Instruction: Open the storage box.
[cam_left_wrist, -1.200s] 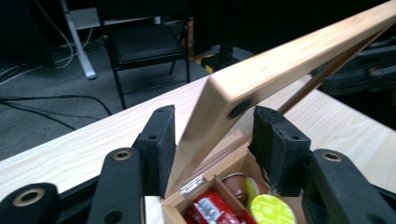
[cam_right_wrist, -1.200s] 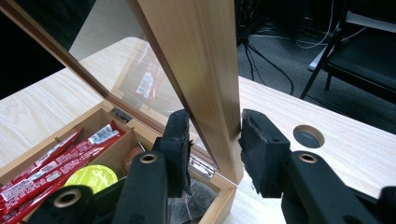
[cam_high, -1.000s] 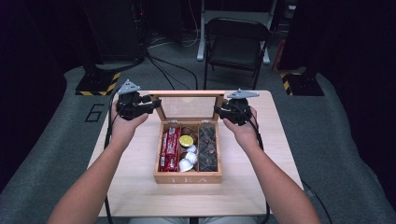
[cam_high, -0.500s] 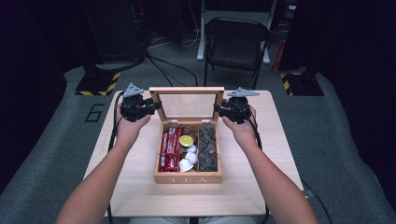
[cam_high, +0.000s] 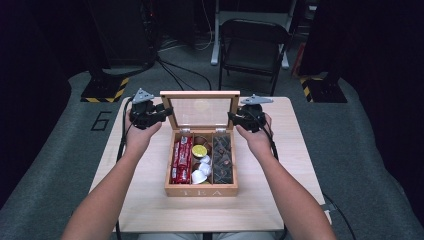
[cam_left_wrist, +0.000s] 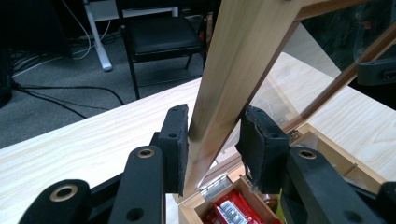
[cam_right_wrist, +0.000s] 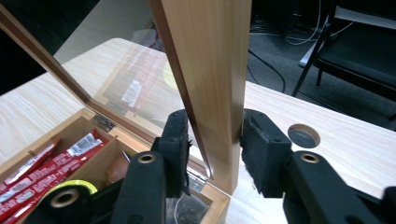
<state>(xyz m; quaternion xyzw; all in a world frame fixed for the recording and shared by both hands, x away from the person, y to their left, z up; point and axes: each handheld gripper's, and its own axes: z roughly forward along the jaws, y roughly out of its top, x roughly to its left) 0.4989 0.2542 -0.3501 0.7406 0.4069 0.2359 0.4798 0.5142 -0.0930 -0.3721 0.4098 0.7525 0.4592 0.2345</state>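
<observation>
On the left, the left gripper (cam_high: 159, 112) is clamping the left side rail of the lid (cam_high: 202, 94); in the left gripper view its pads (cam_left_wrist: 175, 140) are squeezing the pale wood, having just been closing on it. The tea box (cam_high: 201, 190) is sitting at the middle of the tabletop (cam_high: 280, 200), slightly toward the far edge, with the glass-paned lid standing nearly upright on hinges along the box's back edge. Inside, red packets (cam_high: 181, 160) are filling the left compartment, small pods (cam_high: 200, 151) the middle, dark sachets (cam_high: 222, 157) the right. Over on the right, the right gripper (cam_high: 235, 118) is pinching the lid's right rail the same way, pads (cam_right_wrist: 259, 144) tight on the wood.

The lid's long axis is running left to right between the two grippers, each gripping one end, so both hands are equally near and any swing is turning about that back hinge line. The glass is reflecting, and the pictures aren't showing how far the lid can tip back.
</observation>
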